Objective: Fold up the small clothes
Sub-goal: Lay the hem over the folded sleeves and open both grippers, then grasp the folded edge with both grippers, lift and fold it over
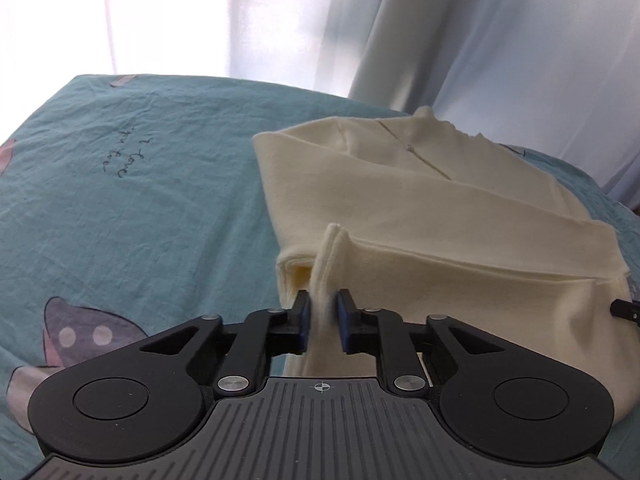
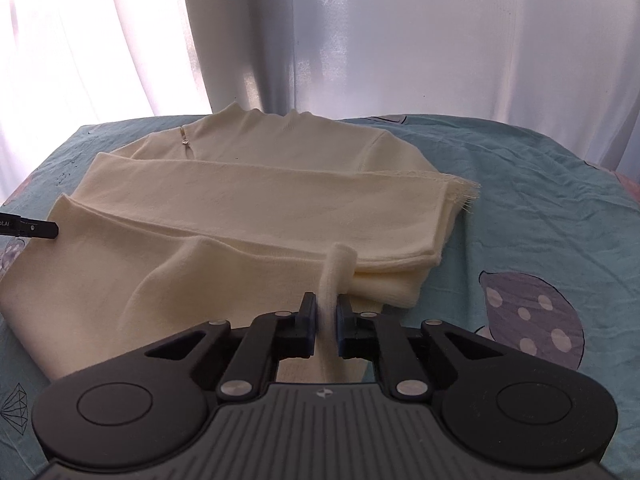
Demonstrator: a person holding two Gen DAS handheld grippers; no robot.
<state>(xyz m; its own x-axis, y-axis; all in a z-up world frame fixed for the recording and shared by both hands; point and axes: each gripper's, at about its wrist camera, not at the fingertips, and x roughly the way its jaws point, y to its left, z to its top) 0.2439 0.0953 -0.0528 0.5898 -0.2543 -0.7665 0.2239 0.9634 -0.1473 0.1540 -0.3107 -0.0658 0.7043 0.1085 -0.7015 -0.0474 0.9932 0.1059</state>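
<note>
A cream knit sweater [image 1: 432, 208] lies on a teal bedsheet [image 1: 140, 200], sleeves folded across its body. My left gripper [image 1: 323, 305] is shut on a pinched fold of the sweater's near left hem, which stands up between the pads. My right gripper [image 2: 327, 307] is shut on a pinched fold of the sweater [image 2: 256, 196] at its near right hem. The left gripper's tip [image 2: 40, 229] shows at the left edge of the right wrist view. The right gripper's tip [image 1: 626, 309] shows at the right edge of the left wrist view.
The bedsheet [image 2: 540, 216] has cartoon prints and handwriting. White curtains [image 2: 360, 40] hang right behind the bed's far edge, backlit by a window. A frayed sleeve cuff [image 2: 464, 192] sticks out at the sweater's right side.
</note>
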